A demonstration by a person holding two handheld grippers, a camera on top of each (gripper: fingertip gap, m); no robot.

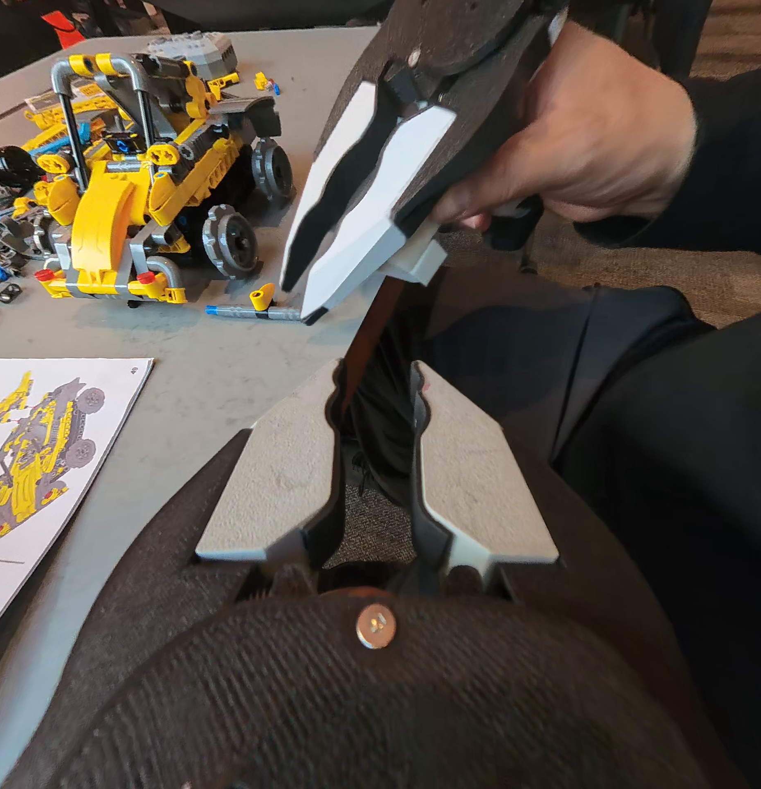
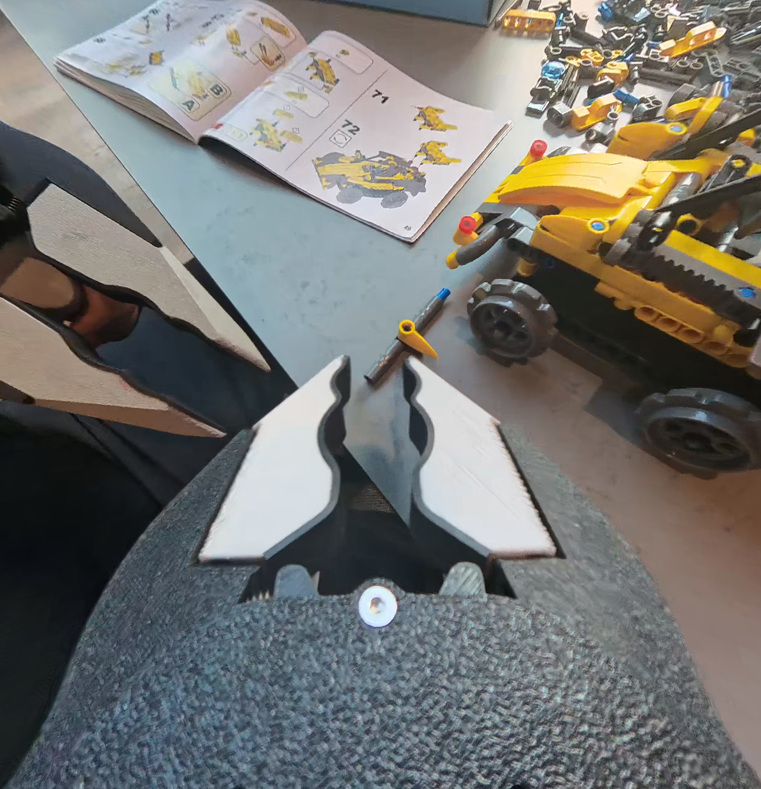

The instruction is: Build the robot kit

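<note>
**Two open grippers by a yellow toy truck**

Right gripper [image 2: 376,371] sits low in the middle of the right wrist view. Its two white fingers are apart w/ a gap between them, so it's open & holds nothing. Just past its tips lies a thin gray rod [image 2: 406,337] w/ a blue end & a small yellow piece [image 2: 417,337] stuck on it. The rod's near end is right by the tip of the finger on the right; can't tell if they touch. In the left wrist view the same gripper [image 1: 301,299] comes down from the top right, held by a hand [image 1: 583,145], tips just at the rod [image 1: 250,311] on the gray table [image 1: 225,384].

Left gripper [image 1: 376,367] is low center in its own view. Fingers are apart, nothing between them, so open too. It hangs off the table edge, over dark trousers [image 1: 541,363] & carpet. In the right wrist view it shows at the left side [image 2: 246,397].

The yellow & gray toy truck [image 2: 626,239] made of building bricks stands at the right of the right wrist view, near the rod. An open instruction booklet [image 2: 327,128] lies at the top center. A pile of loose bricks [image 2: 618,64] fills the top right corner.
</note>
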